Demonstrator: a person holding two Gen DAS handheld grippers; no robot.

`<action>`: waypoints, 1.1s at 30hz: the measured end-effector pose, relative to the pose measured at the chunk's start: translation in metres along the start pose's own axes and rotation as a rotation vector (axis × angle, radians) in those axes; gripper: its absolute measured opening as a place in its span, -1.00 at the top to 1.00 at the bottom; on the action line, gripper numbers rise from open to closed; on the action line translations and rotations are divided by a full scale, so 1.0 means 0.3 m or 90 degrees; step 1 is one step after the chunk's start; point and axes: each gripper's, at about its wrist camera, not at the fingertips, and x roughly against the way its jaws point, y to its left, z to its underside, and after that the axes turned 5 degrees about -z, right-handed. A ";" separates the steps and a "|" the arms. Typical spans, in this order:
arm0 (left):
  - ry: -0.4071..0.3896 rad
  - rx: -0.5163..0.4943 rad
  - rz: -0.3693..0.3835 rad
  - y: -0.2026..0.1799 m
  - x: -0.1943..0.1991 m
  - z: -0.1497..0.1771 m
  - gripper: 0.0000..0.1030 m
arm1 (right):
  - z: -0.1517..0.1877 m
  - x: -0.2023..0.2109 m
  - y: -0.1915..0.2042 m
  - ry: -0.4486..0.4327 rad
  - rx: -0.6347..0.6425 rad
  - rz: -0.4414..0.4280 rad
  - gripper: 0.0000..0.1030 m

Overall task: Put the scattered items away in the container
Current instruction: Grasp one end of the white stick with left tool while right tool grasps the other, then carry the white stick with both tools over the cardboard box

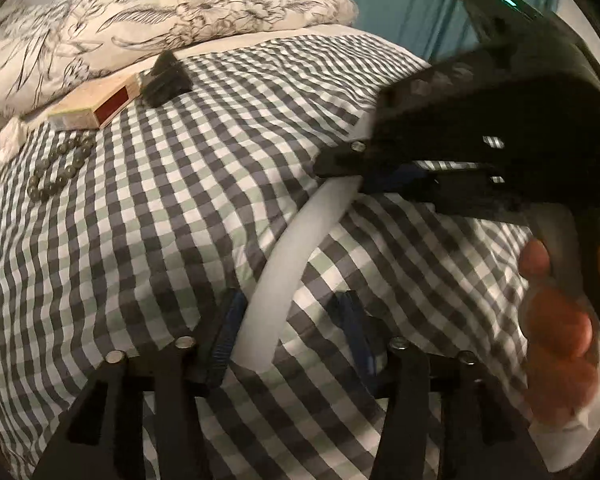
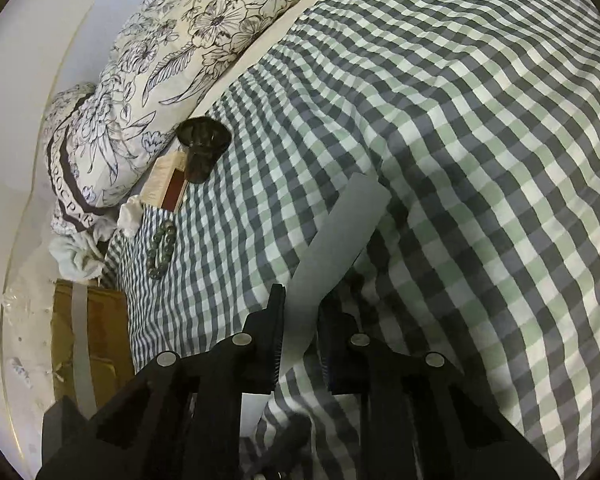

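Observation:
A white curved strip, seemingly a container's rim (image 1: 296,256), runs across the checked bedspread (image 1: 140,208). My left gripper (image 1: 290,328) is open with the rim between its fingers. My right gripper (image 2: 300,340) has its fingers close on both sides of the same white rim (image 2: 332,232); it also shows in the left wrist view (image 1: 380,172). Scattered items lie near the pillow: a bead bracelet (image 1: 60,168) (image 2: 162,250), a tan box with a red side (image 1: 96,106) (image 2: 168,186), and a black funnel-shaped object (image 1: 166,78) (image 2: 202,148).
A floral pillow (image 1: 148,12) (image 2: 188,48) lies at the bed's head. A crumpled white tissue (image 2: 131,216) sits by the box. A brown cardboard box (image 2: 88,340) stands beside the bed. A teal curtain (image 1: 420,0) hangs behind.

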 end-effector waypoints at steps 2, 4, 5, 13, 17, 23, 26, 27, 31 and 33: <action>0.009 0.027 0.023 0.032 0.004 -0.009 0.85 | 0.009 0.020 0.016 -0.004 0.007 -0.004 0.70; -0.002 0.017 0.011 0.023 0.030 -0.009 0.86 | 0.019 0.050 0.032 -0.008 0.010 -0.021 0.70; -0.012 0.003 -0.003 0.006 0.047 -0.009 0.86 | 0.022 0.064 0.045 -0.011 0.014 -0.024 0.70; -0.076 -0.002 -0.015 -0.017 0.248 -0.022 0.86 | 0.050 0.226 0.181 -0.059 0.072 -0.058 0.70; -0.095 0.022 -0.029 0.018 0.358 -0.027 0.86 | 0.089 0.285 0.268 -0.067 0.100 -0.082 0.70; -0.141 0.061 -0.064 0.112 0.547 0.007 0.86 | 0.187 0.362 0.430 -0.067 0.168 -0.116 0.71; -0.161 0.092 -0.082 0.179 0.647 0.046 0.86 | 0.245 0.380 0.535 -0.061 0.206 -0.139 0.71; -0.167 0.105 -0.090 0.211 0.680 0.061 0.85 | 0.264 0.380 0.570 -0.057 0.219 -0.147 0.70; -0.180 0.161 -0.133 0.336 0.775 0.122 0.85 | 0.366 0.335 0.741 -0.039 0.288 -0.172 0.70; -0.185 0.195 -0.173 0.414 0.823 0.161 0.85 | 0.429 0.282 0.839 -0.018 0.325 -0.188 0.70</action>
